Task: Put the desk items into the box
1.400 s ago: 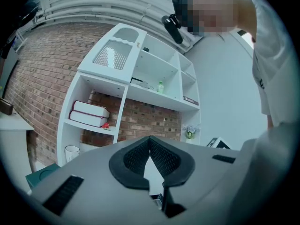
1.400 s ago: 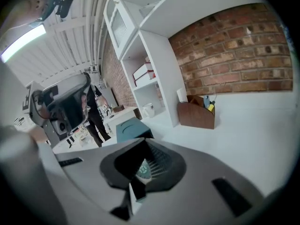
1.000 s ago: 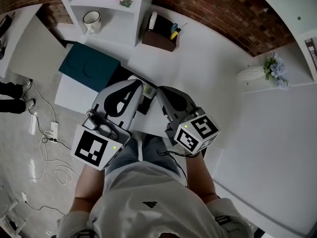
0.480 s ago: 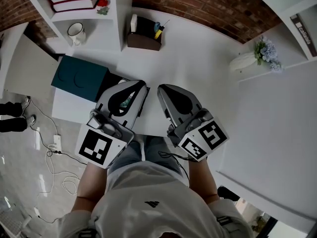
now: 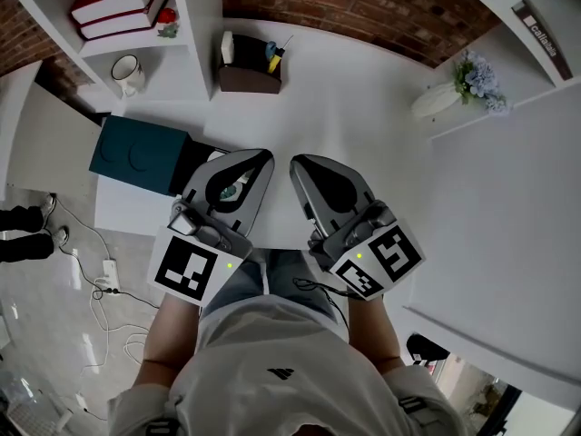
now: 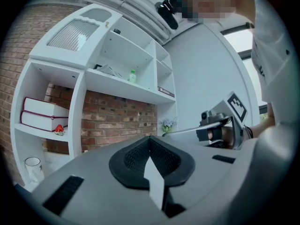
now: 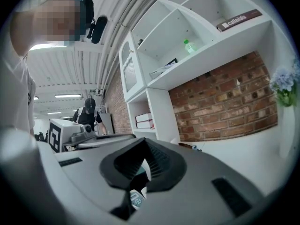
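White surface [image 5: 363, 125] ahead; my left claw [image 5: 264, 156] and right claw [image 5: 295, 162] pressed together, empty.
I'd spread one early, take the brown desk organiser [image 5: 247, 75] squarely, carry to the dark teal box [image 5: 136, 154].

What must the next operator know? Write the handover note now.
Left tool: shut, empty. Right tool: shut, empty. Both hang side by side over the desk's near edge.
Teal box sits off the desk's left end, top apparently closed. Brown organizer stands by the brick wall; a dark item lies partly hidden under the left tool.
Done: nothing visible. Left: open the box, load the items.
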The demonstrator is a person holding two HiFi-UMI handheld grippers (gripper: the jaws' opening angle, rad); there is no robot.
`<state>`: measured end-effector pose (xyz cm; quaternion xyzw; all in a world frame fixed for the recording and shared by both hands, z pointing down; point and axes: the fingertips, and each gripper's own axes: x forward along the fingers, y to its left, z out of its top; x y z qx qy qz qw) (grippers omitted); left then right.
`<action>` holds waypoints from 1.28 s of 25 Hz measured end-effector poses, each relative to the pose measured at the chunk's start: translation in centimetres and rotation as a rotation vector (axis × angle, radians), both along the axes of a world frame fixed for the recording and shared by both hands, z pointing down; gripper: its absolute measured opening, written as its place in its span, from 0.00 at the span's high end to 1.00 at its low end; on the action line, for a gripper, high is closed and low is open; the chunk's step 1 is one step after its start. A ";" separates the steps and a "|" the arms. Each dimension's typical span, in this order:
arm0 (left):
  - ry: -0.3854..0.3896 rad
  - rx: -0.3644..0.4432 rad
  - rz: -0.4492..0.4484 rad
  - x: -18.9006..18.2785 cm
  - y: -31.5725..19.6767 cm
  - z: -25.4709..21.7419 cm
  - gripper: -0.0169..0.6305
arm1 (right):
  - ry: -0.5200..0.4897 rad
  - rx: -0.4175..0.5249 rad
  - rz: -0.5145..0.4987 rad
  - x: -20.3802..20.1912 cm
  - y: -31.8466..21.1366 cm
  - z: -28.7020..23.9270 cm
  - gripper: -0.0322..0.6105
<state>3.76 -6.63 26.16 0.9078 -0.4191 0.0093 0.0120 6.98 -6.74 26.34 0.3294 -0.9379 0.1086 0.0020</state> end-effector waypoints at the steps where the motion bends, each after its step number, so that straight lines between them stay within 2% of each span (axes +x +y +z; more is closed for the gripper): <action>1: -0.009 -0.002 0.008 0.2 0.1 0.1 0.95 | -0.001 0.002 0.002 0.1 0.0 -0.1 0.94; 6: 0.025 -0.020 0.026 0.9 0.4 0.0 0.95 | -0.013 0.006 -0.003 0.4 0.3 -0.4 0.94; 11: 0.012 -0.007 0.003 0.8 0.4 -0.1 0.95 | -0.005 0.019 -0.017 0.4 0.4 -0.7 0.94; 32: 0.057 0.013 -0.186 -1.0 -0.8 -1.7 0.95 | 0.031 0.077 -0.139 0.7 -3.8 -3.2 0.94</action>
